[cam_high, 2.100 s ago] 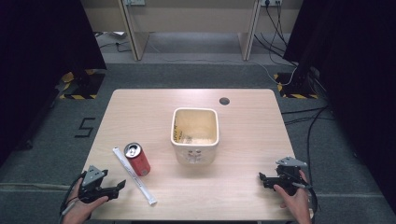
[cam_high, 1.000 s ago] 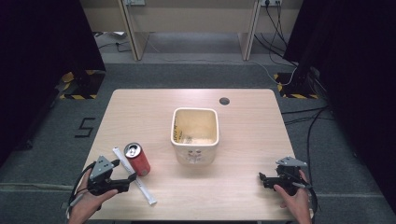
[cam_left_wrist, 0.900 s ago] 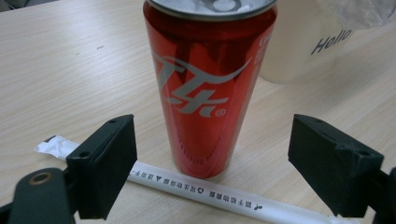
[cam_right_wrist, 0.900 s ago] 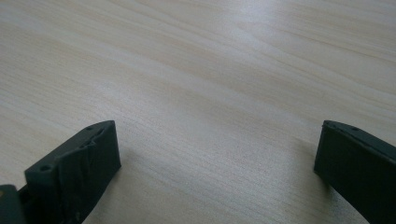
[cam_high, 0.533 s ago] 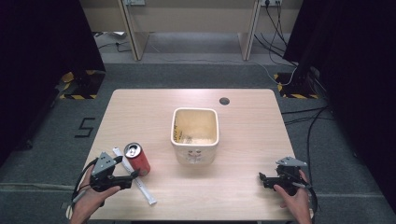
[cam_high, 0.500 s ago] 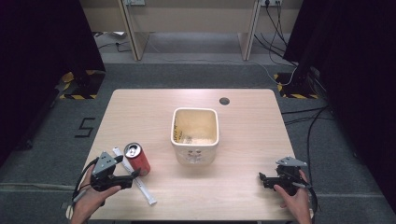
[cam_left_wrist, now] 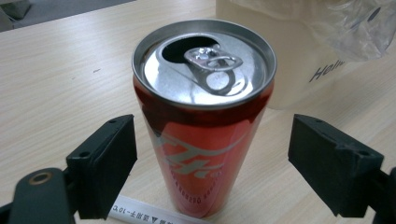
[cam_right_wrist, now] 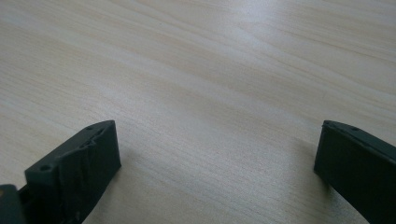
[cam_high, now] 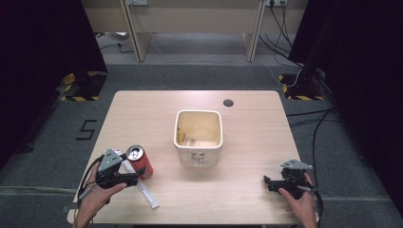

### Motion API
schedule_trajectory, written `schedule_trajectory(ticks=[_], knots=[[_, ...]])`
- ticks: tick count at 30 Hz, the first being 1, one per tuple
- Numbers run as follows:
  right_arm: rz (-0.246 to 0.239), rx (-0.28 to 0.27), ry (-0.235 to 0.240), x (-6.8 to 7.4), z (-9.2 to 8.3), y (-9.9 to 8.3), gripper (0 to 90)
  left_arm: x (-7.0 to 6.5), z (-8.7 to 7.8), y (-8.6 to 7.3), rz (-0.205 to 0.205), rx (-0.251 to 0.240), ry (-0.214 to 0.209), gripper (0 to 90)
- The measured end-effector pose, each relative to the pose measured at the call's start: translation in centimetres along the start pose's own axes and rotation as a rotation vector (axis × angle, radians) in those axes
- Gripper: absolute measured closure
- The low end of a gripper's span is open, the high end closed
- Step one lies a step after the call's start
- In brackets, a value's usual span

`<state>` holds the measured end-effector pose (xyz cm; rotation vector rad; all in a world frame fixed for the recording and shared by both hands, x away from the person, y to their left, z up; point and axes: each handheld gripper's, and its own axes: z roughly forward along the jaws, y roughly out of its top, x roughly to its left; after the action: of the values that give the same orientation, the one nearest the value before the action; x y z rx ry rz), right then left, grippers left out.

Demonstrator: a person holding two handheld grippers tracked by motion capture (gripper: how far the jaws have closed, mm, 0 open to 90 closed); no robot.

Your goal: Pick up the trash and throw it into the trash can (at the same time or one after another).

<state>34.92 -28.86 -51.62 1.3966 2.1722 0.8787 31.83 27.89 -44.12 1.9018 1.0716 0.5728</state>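
red can [cam_left_wrist: 204, 135] between spread jaws, gaps both sides

- I count one red can [cam_high: 139, 161], standing upright with its tab already opened.
- I see one cream square bin [cam_high: 198, 137] at mid-table.
- One white paper-wrapped stick [cam_high: 142, 190] lies flat beside the can.
- I have two grippers: left gripper [cam_high: 124, 176], right gripper [cam_high: 272, 182].
- One table [cam_high: 142, 114].

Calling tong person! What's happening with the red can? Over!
Left tongs open around upright red can, not squeezing. Right tongs open, idle. Paper strip beside can.
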Motion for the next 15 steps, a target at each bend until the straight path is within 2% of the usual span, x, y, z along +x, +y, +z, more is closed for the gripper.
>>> schedule_trajectory(ticks=[15], knots=[[-0.001,0.000,0.001,0.0,0.0,0.0,0.2,0.5,1.2,0.5,-0.002,0.020,0.008,15.0]])
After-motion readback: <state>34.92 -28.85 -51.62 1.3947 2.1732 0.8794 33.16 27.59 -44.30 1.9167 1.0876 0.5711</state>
